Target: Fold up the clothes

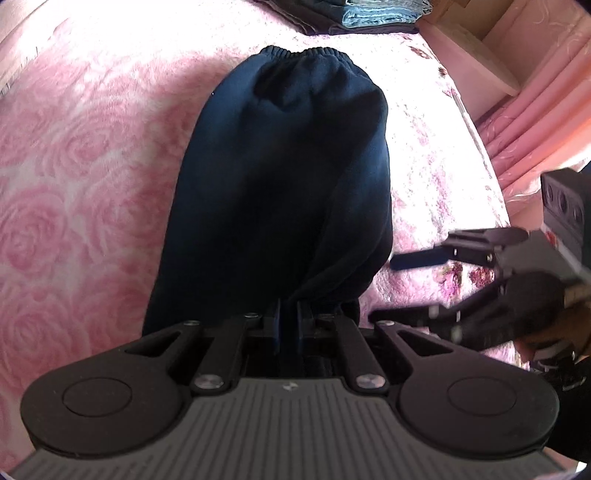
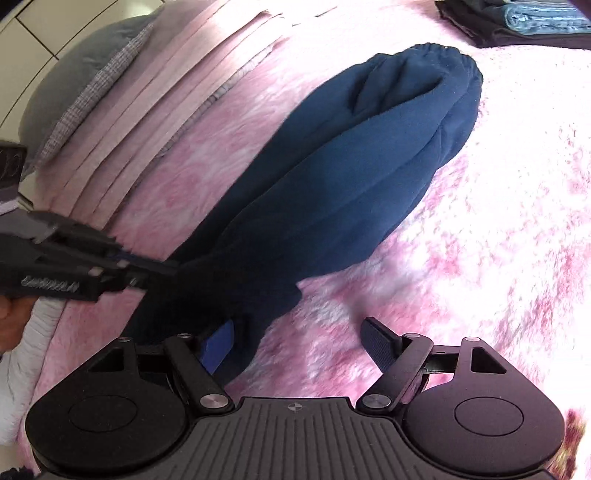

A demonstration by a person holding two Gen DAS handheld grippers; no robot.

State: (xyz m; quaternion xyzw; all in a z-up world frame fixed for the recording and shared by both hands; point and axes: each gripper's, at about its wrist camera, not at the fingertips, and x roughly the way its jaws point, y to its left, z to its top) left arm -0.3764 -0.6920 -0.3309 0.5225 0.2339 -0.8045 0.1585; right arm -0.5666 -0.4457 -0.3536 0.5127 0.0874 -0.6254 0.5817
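Nearby, pink blanket [image 2: 480,240] beside navy trousers [image 2: 351,166]

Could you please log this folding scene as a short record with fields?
surface: pink blanket
garment: navy trousers, lying lengthwise, elastic waistband at the far end
left gripper: shut on the near end of the trousers
right gripper: open, beside the trousers, holding nothing
background: folded stack beyond the waistband; pillow at far left in the right wrist view
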